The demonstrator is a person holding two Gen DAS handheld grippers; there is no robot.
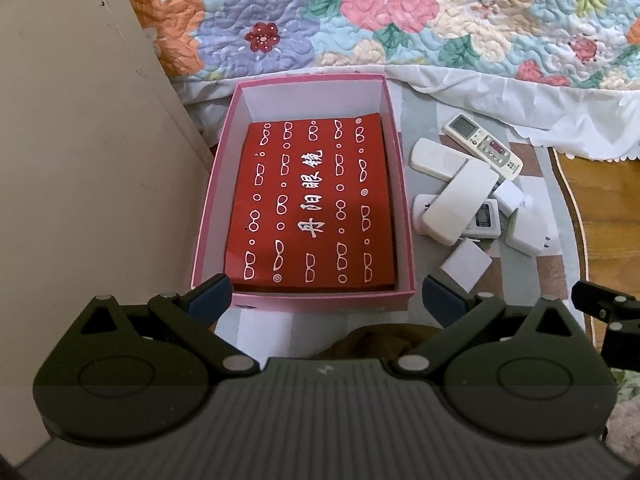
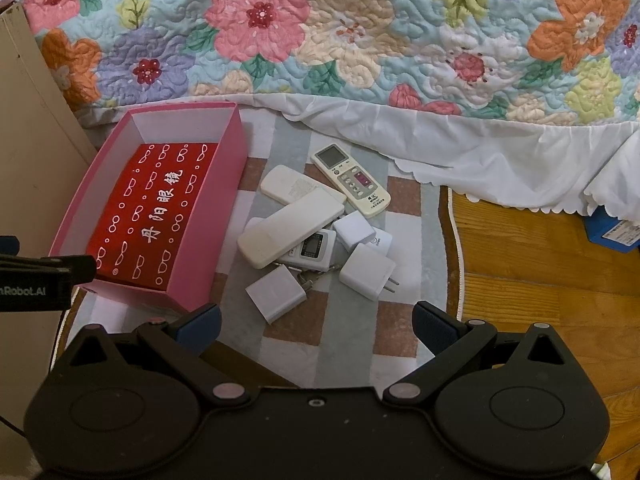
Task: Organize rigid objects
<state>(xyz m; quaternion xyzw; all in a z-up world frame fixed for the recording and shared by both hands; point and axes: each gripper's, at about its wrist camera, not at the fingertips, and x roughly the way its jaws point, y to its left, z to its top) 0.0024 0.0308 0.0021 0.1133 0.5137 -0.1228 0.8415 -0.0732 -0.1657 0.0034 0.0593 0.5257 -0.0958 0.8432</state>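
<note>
Both tools, left (image 1: 326, 294) and right (image 2: 316, 320), are held wide open and empty; the nearest charger (image 2: 276, 294) is best gripped across its flat sides for the pink box (image 2: 192, 292).

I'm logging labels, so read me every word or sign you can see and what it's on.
"丹阳眼镜": white characters on the red patterned sheet in the pink cardboard box.
"nRobot.AI", start cut off: left hand-held gripper.
White button remote control: print too small to read.
</note>
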